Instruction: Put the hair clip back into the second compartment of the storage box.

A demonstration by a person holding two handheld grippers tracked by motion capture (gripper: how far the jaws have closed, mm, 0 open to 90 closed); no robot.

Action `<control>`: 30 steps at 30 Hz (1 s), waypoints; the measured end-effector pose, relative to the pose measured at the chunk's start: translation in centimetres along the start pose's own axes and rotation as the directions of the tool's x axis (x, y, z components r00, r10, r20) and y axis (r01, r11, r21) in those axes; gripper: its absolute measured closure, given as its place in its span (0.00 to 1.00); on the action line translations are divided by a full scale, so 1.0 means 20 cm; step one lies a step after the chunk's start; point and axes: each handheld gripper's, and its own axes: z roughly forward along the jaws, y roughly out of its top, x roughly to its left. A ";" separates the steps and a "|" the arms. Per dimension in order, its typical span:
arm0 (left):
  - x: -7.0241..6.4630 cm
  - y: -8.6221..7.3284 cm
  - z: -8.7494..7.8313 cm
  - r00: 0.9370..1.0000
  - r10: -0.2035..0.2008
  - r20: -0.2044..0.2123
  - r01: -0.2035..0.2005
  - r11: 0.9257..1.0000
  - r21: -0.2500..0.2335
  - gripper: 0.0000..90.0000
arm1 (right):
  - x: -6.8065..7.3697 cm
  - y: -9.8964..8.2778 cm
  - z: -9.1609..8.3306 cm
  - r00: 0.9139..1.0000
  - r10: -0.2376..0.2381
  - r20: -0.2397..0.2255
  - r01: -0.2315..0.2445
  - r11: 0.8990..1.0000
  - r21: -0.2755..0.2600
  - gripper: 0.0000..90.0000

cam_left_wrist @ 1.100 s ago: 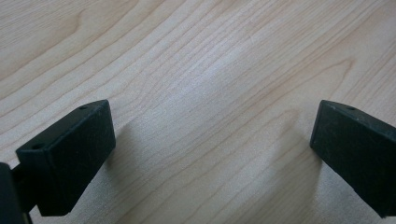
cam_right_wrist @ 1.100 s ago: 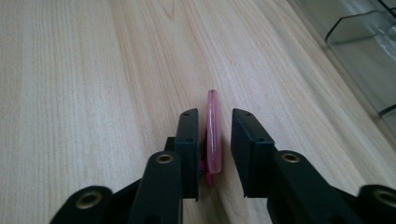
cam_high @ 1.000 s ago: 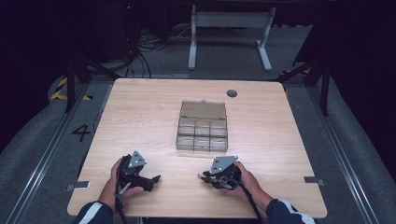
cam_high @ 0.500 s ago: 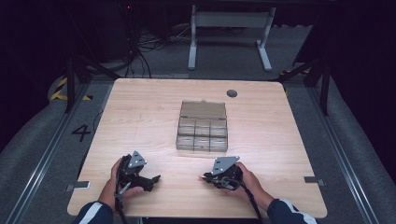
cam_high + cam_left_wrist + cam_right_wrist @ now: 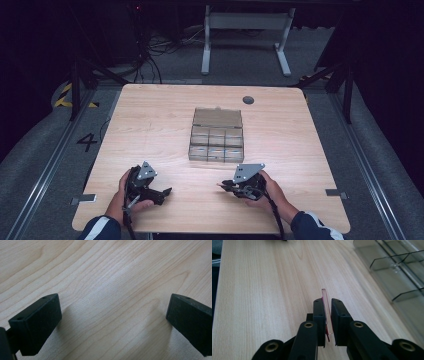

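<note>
A clear plastic compartment box lies open at the middle of the wooden table, its lid folded back. In the right gripper view its dividers run along the right edge. My right gripper is shut on a thin, pink-tinted clear plate held on edge, its tip poking past the jaws. From above, that gripper sits just in front of the box, pointing left. My left gripper rests near the table's front left. Its jaws stand wide open over bare wood, with nothing between them.
A dark round grommet sits near the table's far edge. A white desk frame stands on the floor beyond. Metal brackets mark the table's front corners.
</note>
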 end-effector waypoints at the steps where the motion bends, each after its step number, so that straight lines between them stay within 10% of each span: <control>1: 0.00 0.00 0.00 1.000 0.000 0.000 0.000 1.000 0.000 0.01 | 0.00 0.00 0.00 1.000 0.001 0.003 -0.001 1.000 -0.001 0.92; 30: 0.00 0.00 0.00 1.000 0.006 0.003 -0.006 1.000 -0.001 0.01 | -0.19 0.07 -0.24 0.991 0.063 0.115 -0.050 0.993 -0.107 0.92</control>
